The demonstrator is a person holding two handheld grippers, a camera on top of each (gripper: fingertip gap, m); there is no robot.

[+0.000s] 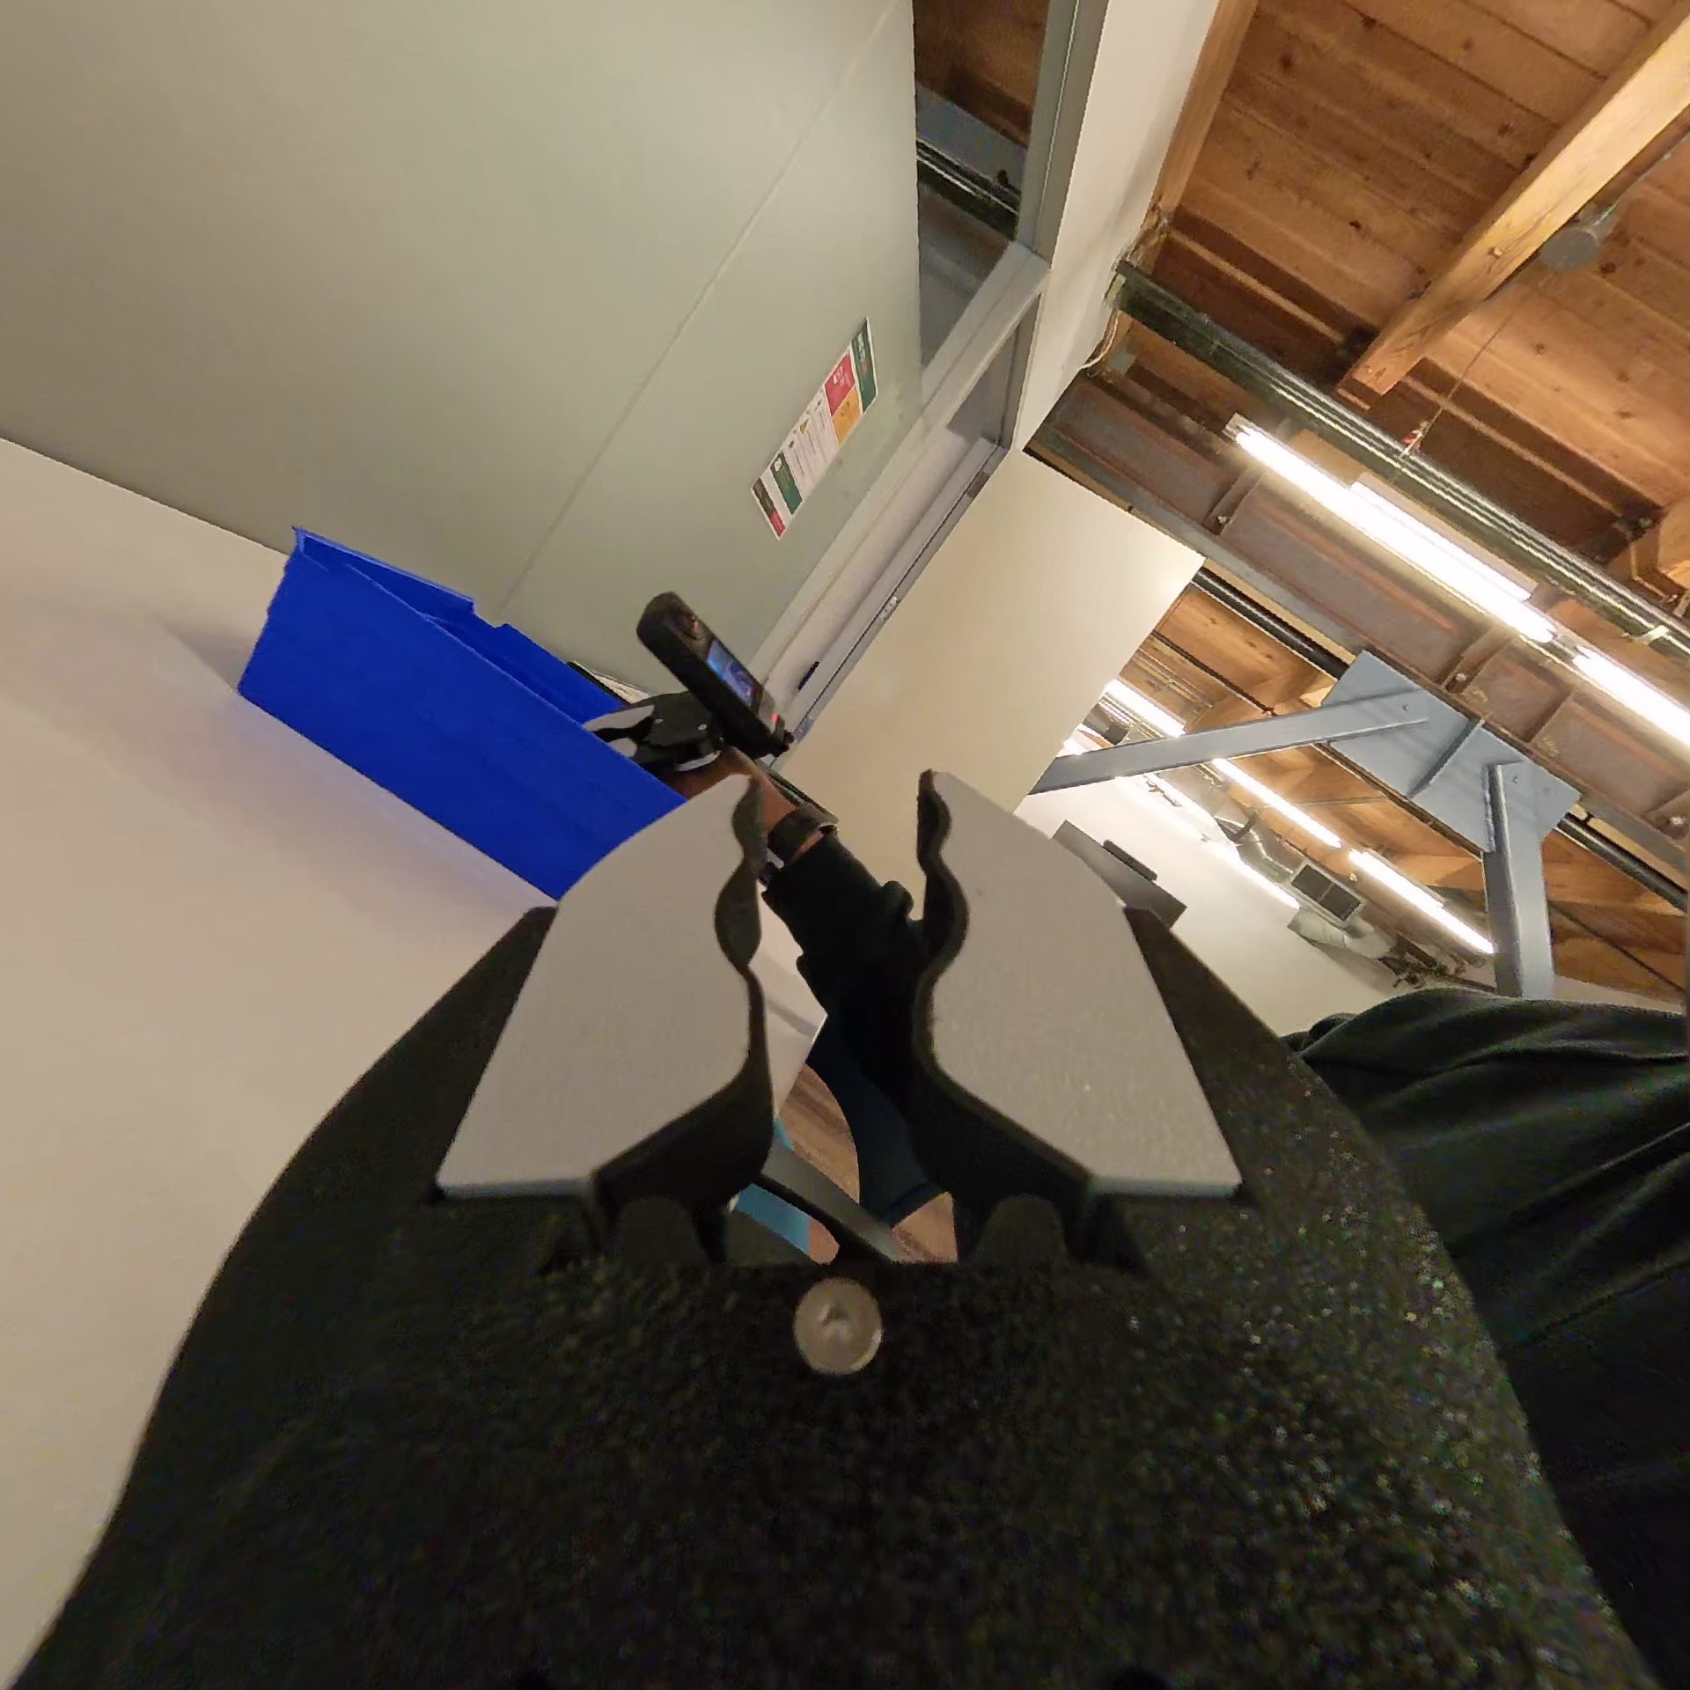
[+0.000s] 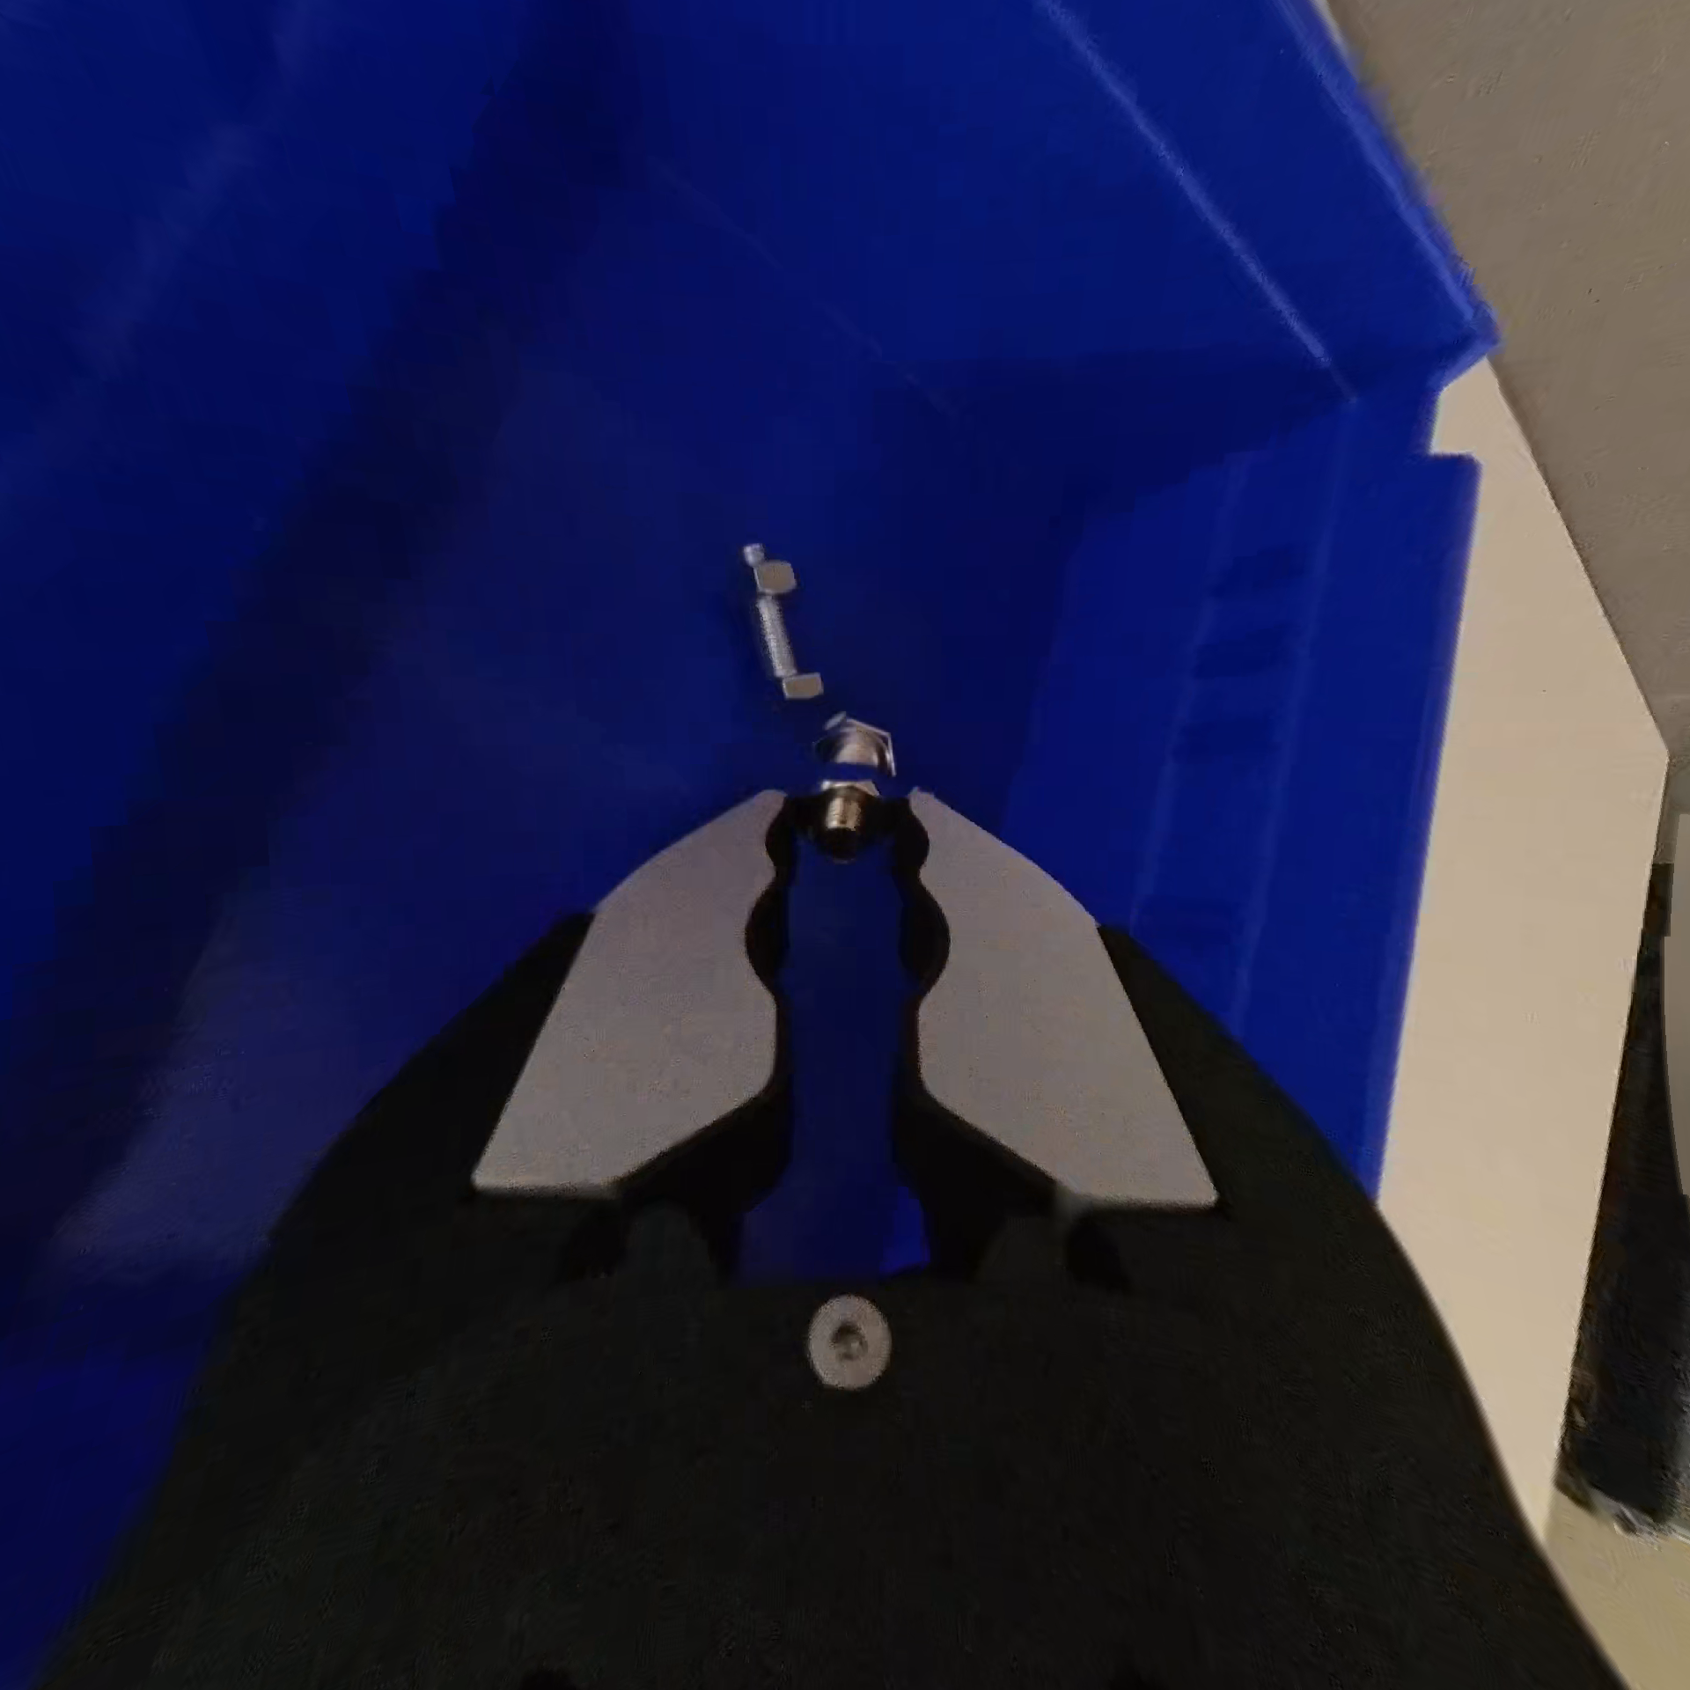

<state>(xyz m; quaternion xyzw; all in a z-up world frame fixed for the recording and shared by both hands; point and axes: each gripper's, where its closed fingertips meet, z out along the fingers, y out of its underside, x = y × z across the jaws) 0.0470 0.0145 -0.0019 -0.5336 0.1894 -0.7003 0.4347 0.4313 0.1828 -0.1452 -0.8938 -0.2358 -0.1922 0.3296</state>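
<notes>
Blue bin [image 2: 457, 366] cut off by the frame; right gripper's [image 1: 631, 732] fingers too small to tell.

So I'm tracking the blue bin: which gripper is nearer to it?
Right. The right gripper is inside the blue bin, its tips on a bolt. The left gripper is off to the bin's side, open, over the white table.

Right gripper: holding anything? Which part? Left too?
The right gripper pinches a silver metal bolt at its fingertips, by the threaded shank near the end, over the blue plastic bin. The left gripper is open, holding nothing.
</notes>
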